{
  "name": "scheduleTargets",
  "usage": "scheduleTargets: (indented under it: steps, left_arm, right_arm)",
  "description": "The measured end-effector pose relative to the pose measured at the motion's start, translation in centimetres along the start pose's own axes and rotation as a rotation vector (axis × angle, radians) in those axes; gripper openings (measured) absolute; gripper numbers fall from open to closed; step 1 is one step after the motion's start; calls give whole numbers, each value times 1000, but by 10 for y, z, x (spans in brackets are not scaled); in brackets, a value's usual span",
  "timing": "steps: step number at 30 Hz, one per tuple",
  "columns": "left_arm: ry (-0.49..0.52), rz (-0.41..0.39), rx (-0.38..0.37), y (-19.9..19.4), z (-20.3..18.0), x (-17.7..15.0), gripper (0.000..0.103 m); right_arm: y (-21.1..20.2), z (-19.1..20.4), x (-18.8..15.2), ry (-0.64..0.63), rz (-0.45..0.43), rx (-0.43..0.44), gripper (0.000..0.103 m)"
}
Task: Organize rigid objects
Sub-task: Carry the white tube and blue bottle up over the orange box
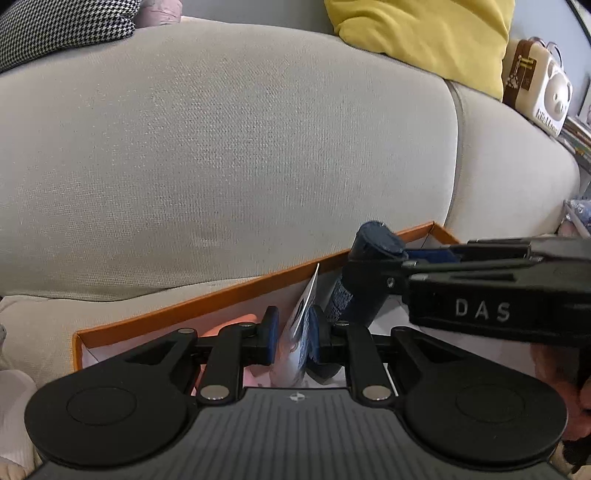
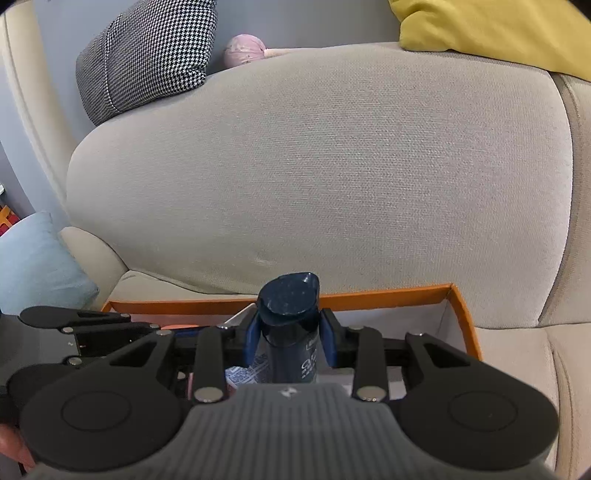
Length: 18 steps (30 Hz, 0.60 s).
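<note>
Left wrist view: left gripper [image 1: 293, 338] over an orange-rimmed box [image 1: 192, 308] on a beige sofa [image 1: 221, 147], blue pads pinching a thin white-and-blue tube or sachet [image 1: 297, 339]; its lower end is hidden behind the gripper body and the print is unreadable. Just right of it a dark blue bottle [image 1: 354, 291] stands tilted in the box, base cut off from sight, clamped near the cap by the right gripper [image 1: 384, 254] coming in from the right edge, "DAS" on its body. Box floor mostly blocked; a pinkish patch shows but can't tell what it is. Yellow cushion [image 1: 424, 33], houndstooth cushion [image 1: 55, 29] and a bear-face case [image 1: 546, 92] sit at the frame edges, all cropped. Right wrist view: right gripper [image 2: 290, 341] closed on the dark blue bottle [image 2: 291, 343] just under its cap, bottle over the orange-rimmed box [image 2: 369, 297]; label text too small to read. Left gripper [image 2: 92, 332] only partly visible at left, its fingertips hidden. Something patterned blue [image 2: 247, 371] lies below, mostly hidden.
</note>
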<state>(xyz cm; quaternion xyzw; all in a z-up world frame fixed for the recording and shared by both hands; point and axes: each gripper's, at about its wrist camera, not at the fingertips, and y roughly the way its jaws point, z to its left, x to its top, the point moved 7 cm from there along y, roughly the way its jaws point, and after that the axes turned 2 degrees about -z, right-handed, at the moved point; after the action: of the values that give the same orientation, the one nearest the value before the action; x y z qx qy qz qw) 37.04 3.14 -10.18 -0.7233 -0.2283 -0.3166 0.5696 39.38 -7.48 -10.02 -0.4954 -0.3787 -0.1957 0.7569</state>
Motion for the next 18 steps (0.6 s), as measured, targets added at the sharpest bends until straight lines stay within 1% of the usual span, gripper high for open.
scheduleTargets:
  steps: [2,3,4,7,9,13,18]
  left_arm:
    - [2,2,-3,1,3,2,15]
    - [3,6,-5,2,5,4,10]
    - [4,10,-5,2,5,4,9]
    - [-19,27,2,2,8,6,8]
    - [-45,34,-21,1,9,6,7]
    - [-84,46,-36,-1,12,6,8]
    - [-85,57,-51,-2,13,3,11]
  right_arm:
    - [-1,1,-1,-6,0,4,35]
    - [-1,1,-2,-4,-3,4,35]
    - [0,3,-2,-2,-3,6,35]
    - [1,8,-2,15,-3,12,35]
    - [2,11,-3,29,-9,21,35]
    - [5,16,-1,28,-22,31,35]
    - [3,15,-1,11,4,35,35]
